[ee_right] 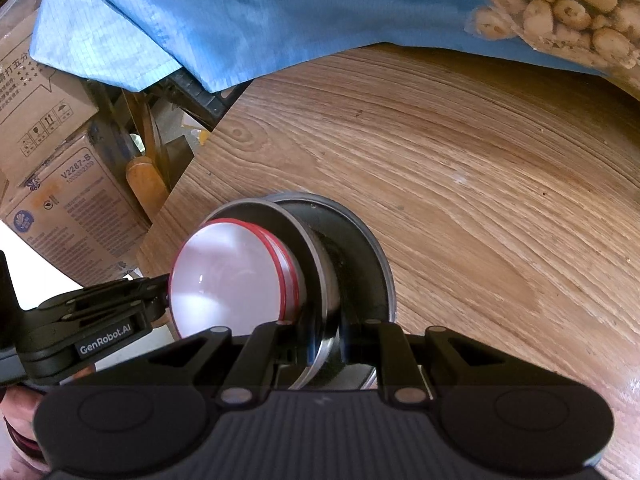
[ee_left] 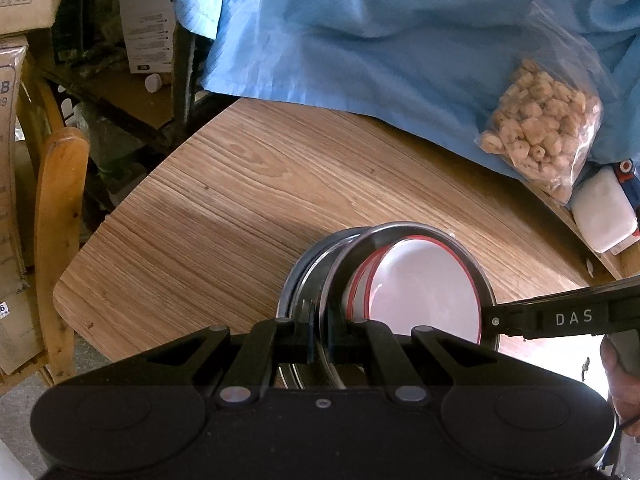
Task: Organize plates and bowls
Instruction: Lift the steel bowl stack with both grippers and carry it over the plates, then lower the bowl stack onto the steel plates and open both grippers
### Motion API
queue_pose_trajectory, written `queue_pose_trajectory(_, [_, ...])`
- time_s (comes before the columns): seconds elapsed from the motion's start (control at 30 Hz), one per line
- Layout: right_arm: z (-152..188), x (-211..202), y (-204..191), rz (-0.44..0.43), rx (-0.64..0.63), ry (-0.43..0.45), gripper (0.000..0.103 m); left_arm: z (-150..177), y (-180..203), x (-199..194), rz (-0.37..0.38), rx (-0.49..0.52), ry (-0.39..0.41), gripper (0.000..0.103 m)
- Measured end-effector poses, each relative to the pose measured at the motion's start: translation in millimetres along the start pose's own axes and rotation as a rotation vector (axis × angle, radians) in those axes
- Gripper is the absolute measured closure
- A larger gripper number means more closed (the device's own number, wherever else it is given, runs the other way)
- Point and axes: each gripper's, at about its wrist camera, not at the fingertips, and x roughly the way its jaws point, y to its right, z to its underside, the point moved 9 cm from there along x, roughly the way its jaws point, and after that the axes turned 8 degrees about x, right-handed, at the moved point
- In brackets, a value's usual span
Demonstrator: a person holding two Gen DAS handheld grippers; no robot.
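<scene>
Both pairs of jaws were pinched on the rim of one round stainless-steel plate [ee_left: 404, 236]: the left gripper [ee_left: 318, 334] on its near edge, the right gripper [ee_right: 325, 338] on the opposite edge. That plate was held tilted, above a second round steel plate [ee_right: 372, 256] lying on the wood-grain table [ee_left: 224, 200]. Two white enamel bowls with red rims [ee_left: 424, 292] sat nested inside the tilted plate. One clear plastic bag of pale dried chunks [ee_left: 540, 132] rested on a light-blue cloth [ee_left: 380, 32] at the table's far side. Contact between the two plates was hidden behind the gripper bodies. Several cardboard boxes [ee_right: 76, 208] beyond the table were cut off by the frame edge.
</scene>
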Motion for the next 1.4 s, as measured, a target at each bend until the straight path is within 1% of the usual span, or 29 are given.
queue_pose_trajectory(0.67, [-2, 2, -1, -0.006, -0.011, 0.000, 0.088, -3, -4, 3, -0.001, -0.005, -0.005, 0.099])
queue_pose_trajectory(1.07, [-6, -1, -8, 0.027, -0.087, 0.052, 0.087, -5, -3, 3, -0.032, 0.030, 0.021, 0.097])
queue_pose_trajectory(1.13, [-8, -6, -8, 0.037, -0.104, 0.070, 0.087, -6, -3, 1, -0.039, 0.038, 0.031, 0.093])
queue_pose_trajectory(1.17, [-9, -7, -8, 0.040, -0.113, 0.076, 0.087, -6, -3, 1, -0.045, 0.044, 0.036, 0.092])
queue_pose_trajectory(1.23, [-9, -9, -8, 0.034, -0.112, 0.076, 0.087, -8, -3, -1, -0.060, 0.056, 0.052, 0.088])
queue_pose_trajectory(1.37, [-9, -9, -8, 0.035, -0.121, 0.085, 0.087, -10, -4, -3, -0.073, 0.060, 0.069, 0.084])
queue_pose_trajectory(1.4, [-9, -10, -8, 0.036, -0.127, 0.091, 0.087, -10, -4, -4, -0.079, 0.061, 0.075, 0.080])
